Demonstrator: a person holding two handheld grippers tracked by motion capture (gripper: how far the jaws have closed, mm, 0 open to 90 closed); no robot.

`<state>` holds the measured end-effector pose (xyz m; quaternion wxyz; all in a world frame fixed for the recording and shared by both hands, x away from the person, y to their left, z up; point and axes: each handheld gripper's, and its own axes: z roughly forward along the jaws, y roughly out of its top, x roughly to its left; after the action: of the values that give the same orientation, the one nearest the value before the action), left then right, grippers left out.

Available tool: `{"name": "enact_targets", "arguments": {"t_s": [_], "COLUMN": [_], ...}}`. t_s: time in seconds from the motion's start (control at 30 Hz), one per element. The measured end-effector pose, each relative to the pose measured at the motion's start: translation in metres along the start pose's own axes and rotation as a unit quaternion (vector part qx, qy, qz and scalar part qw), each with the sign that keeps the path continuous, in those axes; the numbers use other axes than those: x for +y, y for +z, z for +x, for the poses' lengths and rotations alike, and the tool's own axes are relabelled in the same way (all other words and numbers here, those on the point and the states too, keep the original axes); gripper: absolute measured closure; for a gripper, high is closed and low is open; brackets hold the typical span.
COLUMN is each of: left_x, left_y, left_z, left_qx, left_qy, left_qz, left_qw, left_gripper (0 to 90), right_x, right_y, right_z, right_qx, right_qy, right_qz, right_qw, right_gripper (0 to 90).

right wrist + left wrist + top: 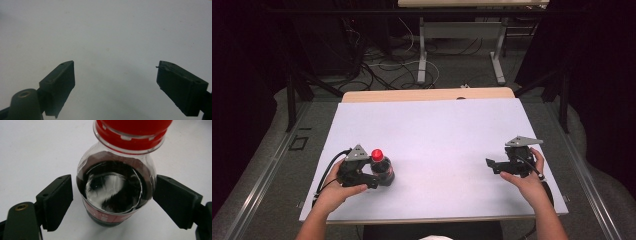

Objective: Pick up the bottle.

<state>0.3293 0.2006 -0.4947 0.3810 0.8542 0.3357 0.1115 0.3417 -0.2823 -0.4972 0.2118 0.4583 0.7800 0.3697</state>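
From the high view: a white table (pixel 437 130), with a small dark bottle (pixel 383 171) standing upright near its front left corner, red cap (pixel 377 153) on top. Left gripper (pixel 378 178) low at the bottle, held in the left hand (pixel 334 192), jaws reaching either side of the bottle's body, grey plate up. Right gripper (pixel 490 165) well apart, near the table's right edge, gripped by the right hand (pixel 526 181) and pointing inward towards the middle, jaws over bare table. From the left gripper view: looking down on the bottle's shoulder, dark drink inside, red label band lower down (lettering too blurred to read), cap at the top edge. Bottle between the two black pads (pixel 58 200); a thin sliver of white table showing between the pad on the picture's left and the bottle, the opposite pad right at the bottle's wall, touching or nearly so. Not clenched, then: released, jaws standing around the bottle without squeezing it. From the right gripper view: two black pads spread wide, plain white table between and beyond them. Released as well, grasping nothing.
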Motion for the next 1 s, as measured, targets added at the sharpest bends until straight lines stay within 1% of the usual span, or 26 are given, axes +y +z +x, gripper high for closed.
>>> {"name": "enact_targets", "arguments": {"t_s": [0.03,0.07,0.1,0.13,0.17,0.23,0.27,0.3,0.33,0.37,0.4,0.43,0.47,0.5,0.57,0.6,0.63,0.73,0.77,0.83,0.87,0.97,1.0], "left_x": [-0.0003,-0.0003,-0.0003,0.0005,-0.0002,-0.0003,-0.0004,-0.0005,-0.0005,-0.0016,-0.0022,-0.0022,-0.0018,-0.0029,-0.0034,-0.0037,-0.0038,-0.0038,-0.0047,-0.0051,-0.0068,-0.0068,-0.0065], "left_y": [0.0018,0.0032,0.0053,0.0047,0.0068,0.0075,0.0073,0.0061,0.0061,0.0074,0.0077,0.0077,0.0065,0.0073,0.0077,0.0069,0.0067,0.0068,0.008,0.0066,0.0078,0.0081,0.0083], "left_z": [-0.001,-0.0019,-0.0027,-0.0022,-0.0033,-0.0041,-0.004,-0.0036,-0.0036,-0.0049,-0.0045,-0.0045,-0.004,-0.0043,-0.0039,-0.0036,-0.0038,-0.0044,-0.0052,-0.0038,-0.0048,-0.0053,-0.0062], "left_qx": [0.003,0.0,0.004,0.004,0.012,0.013,0.02,0.017,0.017,0.02,0.021,0.021,0.016,0.023,0.021,0.014,0.019,0.019,0.024,0.019,0.022,0.025,0.03], "left_qy": [0.0,-0.001,0.002,0.012,0.013,0.011,0.013,0.015,0.015,0.008,0.014,0.014,0.016,0.016,0.016,0.015,0.017,0.017,0.013,0.017,0.005,0.003,0.004], "left_qz": [-0.002,0.001,-0.004,0.007,0.001,0.001,-0.001,0.005,0.005,-0.003,-0.009,-0.009,-0.002,-0.01,-0.014,-0.01,-0.01,-0.011,-0.019,-0.016,-0.029,-0.031,-0.031], "left_qw": [1.0,1.0,1.0,0.9999,0.9998,0.9999,0.9997,0.9997,0.9997,0.9998,0.9996,0.9996,0.9997,0.9995,0.9996,0.9997,0.9996,0.9996,0.9994,0.9996,0.9993,0.9992,0.9991], "left_gripper": [17.6,18.3,18.8,20.0,22.0,24.3,26.2,28.0,28.4,28.4,28.7,28.8,28.8,28.9,28.9,29.0,29.0,29.2,29.3,29.5,29.5,29.6,29.8], "right_x": [-0.0001,0.0,-0.0001,-0.0001,-0.0002,-0.0002,-0.0003,-0.0005,-0.0005,-0.0005,-0.0006,-0.0006,-0.0005,-0.0005,-0.0002,-0.0003,-0.0005,-0.0006,-0.0005,-0.0002,0.0001,0.0003,0.0006], "right_y": [0.0007,0.0007,0.0011,0.0013,0.0015,0.0017,0.002,0.0026,0.0027,0.0027,0.0028,0.0028,0.0026,0.0029,0.003,0.0037,0.004,0.0048,0.005,0.005,0.0045,0.0049,0.0049], "right_z": [0.0007,0.001,0.001,0.0013,0.0012,0.0012,0.0014,0.0013,0.0013,0.0013,0.0021,0.0021,0.0023,0.0028,0.0033,0.0036,0.0041,0.0047,0.005,0.0059,0.006,0.007,0.0076], "right_qx": [0.002,0.0,-0.001,0.0,0.0,0.0,0.0,0.002,0.001,0.001,0.003,0.003,0.001,0.003,0.002,0.005,0.007,0.007,0.008,0.009,0.006,0.008,0.006], "right_qy": [0.003,0.003,0.002,0.002,0.001,-0.001,-0.001,-0.001,-0.001,-0.001,0.001,0.001,0.0,0.001,-0.002,-0.001,0.001,-0.002,-0.003,-0.004,-0.007,-0.006,-0.008], "right_qz": [0.0,0.0,0.0,0.001,0.002,0.001,0.002,0.001,0.001,0.001,0.003,0.003,0.003,0.002,0.002,0.002,0.003,0.004,0.003,0.004,0.004,0.001,0.001], "right_qw": [1.0,1.0,1.0,1.0,1.0,1.0,1.0,1.0,1.0,1.0,1.0,1.0,1.0,1.0,1.0,1.0,1.0,1.0,1.0,0.9999,1.0,0.9999,0.9999], "right_gripper": [14.6,14.6,14.6,14.6,14.6,14.6,14.6,14.6,14.6,14.6,14.6,14.6,14.6,14.7,14.8,15.1,15.1,15.1,15.1,15.2,15.2,15.2,15.2]}}
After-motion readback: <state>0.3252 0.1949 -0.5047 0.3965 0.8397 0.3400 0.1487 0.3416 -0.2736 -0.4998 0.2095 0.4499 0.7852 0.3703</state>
